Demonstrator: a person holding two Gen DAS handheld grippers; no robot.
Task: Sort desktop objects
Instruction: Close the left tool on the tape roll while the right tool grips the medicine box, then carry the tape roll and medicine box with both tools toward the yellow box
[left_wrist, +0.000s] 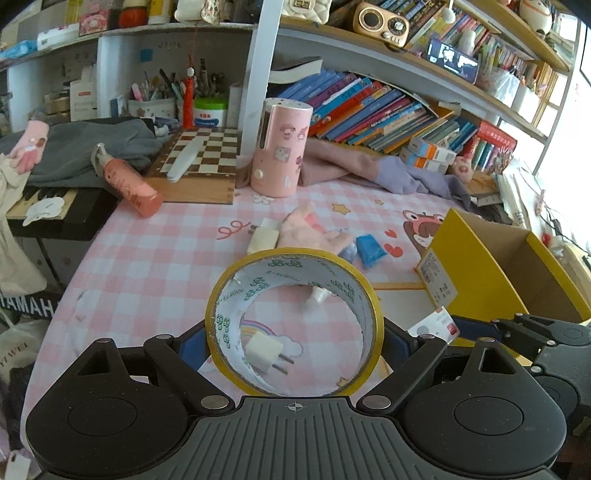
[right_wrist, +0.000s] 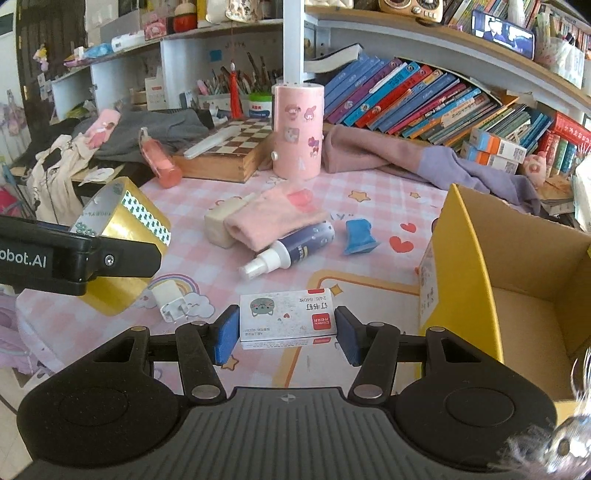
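- Tape first: the left gripper has its jaws spread wide around a roll of yellow packing tape, pads pressing its outer sides, the roll held clear above the pink checked desk mat.
- Staples next: the right gripper is clamped on a small white staple box by its two short ends, also lifted off the mat.
- Both loads look bound for the open yellow cardboard box, which sits at the right and, from what I can see, is bare inside.
- I'd bring the staple box over the near wall before letting go, since that wall stands tall.
- Left on the mat: a white plug adapter, a spray bottle partly under a pink glove, and a blue packet.
- Keep the grippers apart over the box; the tape roll is bulky.
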